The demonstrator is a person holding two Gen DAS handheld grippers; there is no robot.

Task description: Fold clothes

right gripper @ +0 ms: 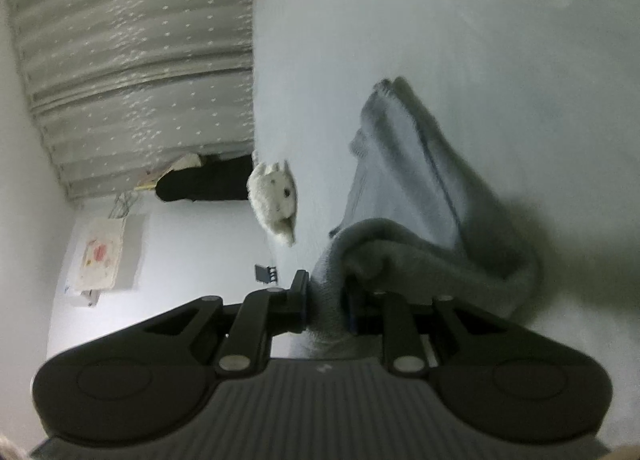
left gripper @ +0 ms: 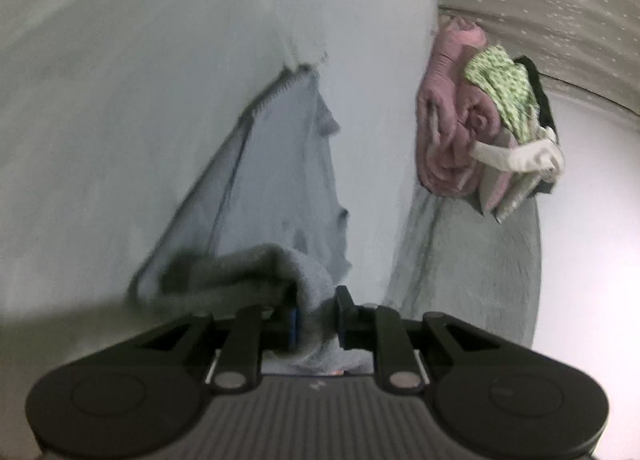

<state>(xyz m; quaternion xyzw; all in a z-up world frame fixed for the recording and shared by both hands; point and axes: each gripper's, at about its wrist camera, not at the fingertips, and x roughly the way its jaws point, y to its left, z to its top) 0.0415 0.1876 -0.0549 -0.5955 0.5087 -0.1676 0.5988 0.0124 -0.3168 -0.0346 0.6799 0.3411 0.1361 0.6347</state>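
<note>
A light blue-grey knit garment [left gripper: 276, 180] lies stretched over a pale bed sheet [left gripper: 120, 100]. My left gripper [left gripper: 316, 320] is shut on a bunched edge of the garment, with cloth pinched between its jaws. In the right wrist view the same garment [right gripper: 412, 180] runs away from me, and my right gripper [right gripper: 326, 304] is shut on another bunched edge of it. The frames are blurred by motion.
A pile of clothes, pink [left gripper: 444, 120], green-patterned [left gripper: 504, 88] and white [left gripper: 520, 156], sits on the bed beside the garment. A white plush toy [right gripper: 276, 200] lies on the sheet [right gripper: 480, 20]. A grey dotted curtain [right gripper: 132, 80] hangs behind, with a dark object [right gripper: 204, 184] below it.
</note>
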